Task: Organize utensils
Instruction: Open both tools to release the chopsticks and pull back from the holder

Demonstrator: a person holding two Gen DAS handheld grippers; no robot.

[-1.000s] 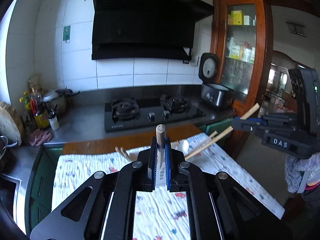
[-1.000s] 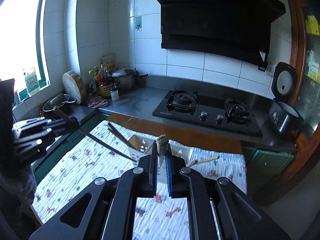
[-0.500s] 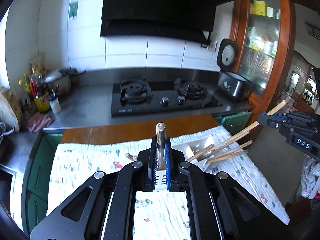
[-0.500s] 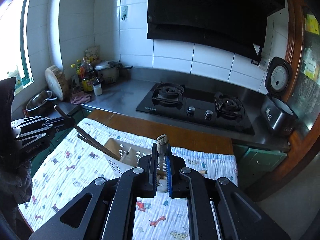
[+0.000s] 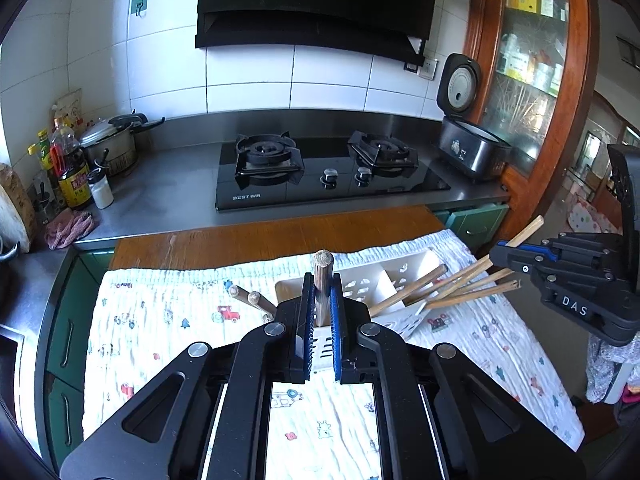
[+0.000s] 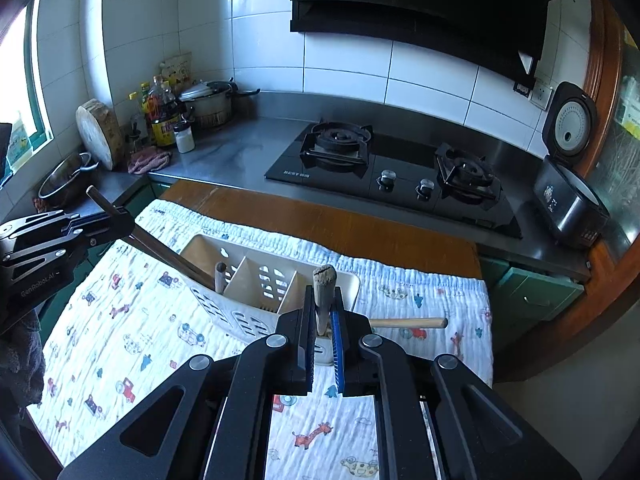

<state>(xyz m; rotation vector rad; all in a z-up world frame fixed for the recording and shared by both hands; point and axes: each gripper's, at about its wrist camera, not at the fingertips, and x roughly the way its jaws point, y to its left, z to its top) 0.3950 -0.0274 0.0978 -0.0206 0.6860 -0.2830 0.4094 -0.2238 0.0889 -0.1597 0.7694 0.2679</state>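
We see both grippers clamped on chopsticks: left gripper (image 5: 321,312), right gripper (image 6: 323,316), tips in the white utensil basket (image 6: 256,280).

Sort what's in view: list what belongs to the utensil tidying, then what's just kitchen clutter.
Belongs to the job:
- white perforated plastic utensil caddy
- wooden chopstick in left gripper
- wooden chopstick in right gripper
- loose wooden-handled utensil on the printed cloth

Lying about:
- black gas hob
- black rice cooker
- steel pot
- sauce bottles
- round wooden chopping block
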